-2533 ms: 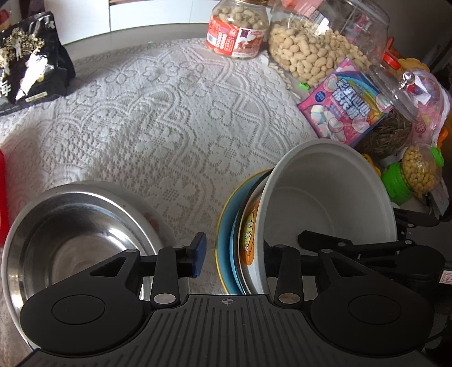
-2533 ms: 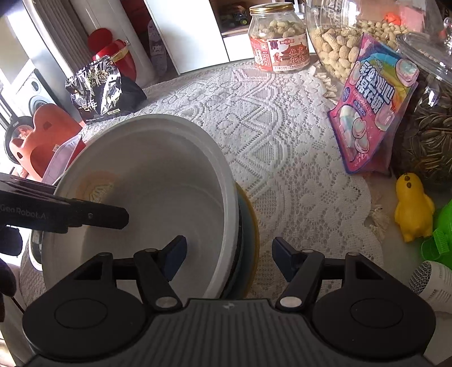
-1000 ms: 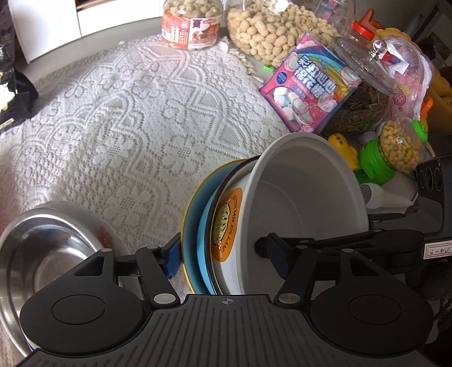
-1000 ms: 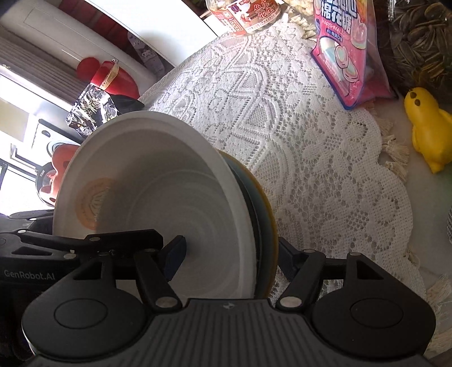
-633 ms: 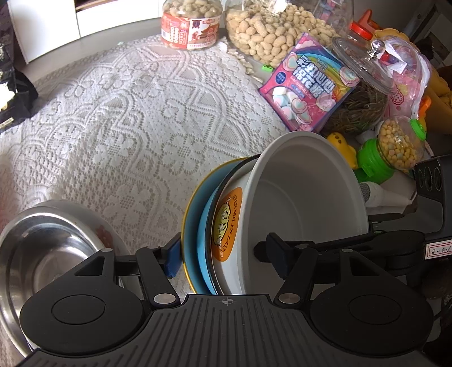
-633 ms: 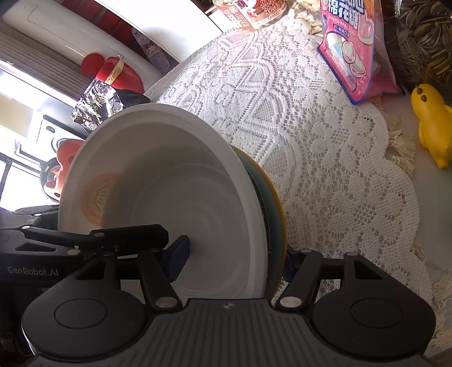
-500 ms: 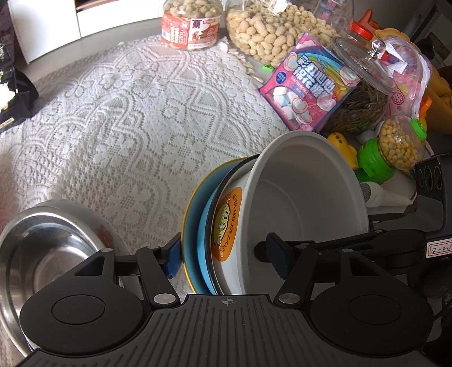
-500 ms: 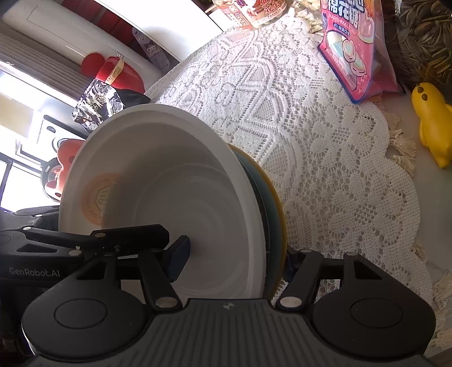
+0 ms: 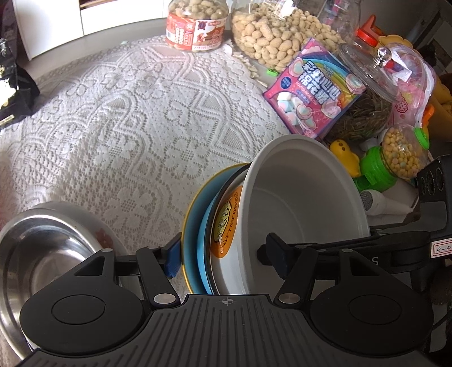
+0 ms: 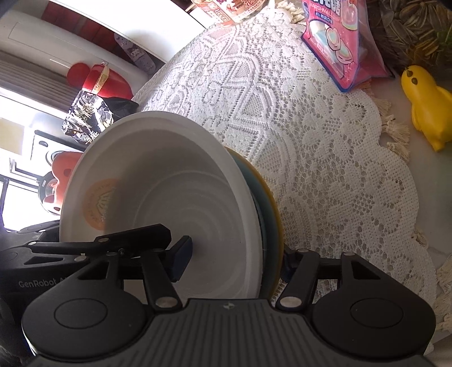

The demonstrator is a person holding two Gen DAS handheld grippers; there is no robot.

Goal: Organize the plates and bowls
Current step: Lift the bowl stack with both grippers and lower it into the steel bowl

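Both the left gripper (image 9: 223, 257) and the right gripper (image 10: 234, 261) are clamping the tilted stack: a smooth white bowl (image 9: 305, 197) nesting in blue, yellow-rimmed plates (image 9: 195, 214). A shiny steel bowl (image 9: 42, 262) is sitting at eight o'clock on the lace tablecloth (image 9: 135, 113), while peanut jars (image 9: 195, 25) are standing at twelve.

Bright daylight, both views sharp w/ heavy fisheye bending at edges. Rt view: window (image 10: 17, 158) left of the fingers blown out to white. Lt view: steel bowl (image 9: 42, 254) left of fingers shows soft glare.
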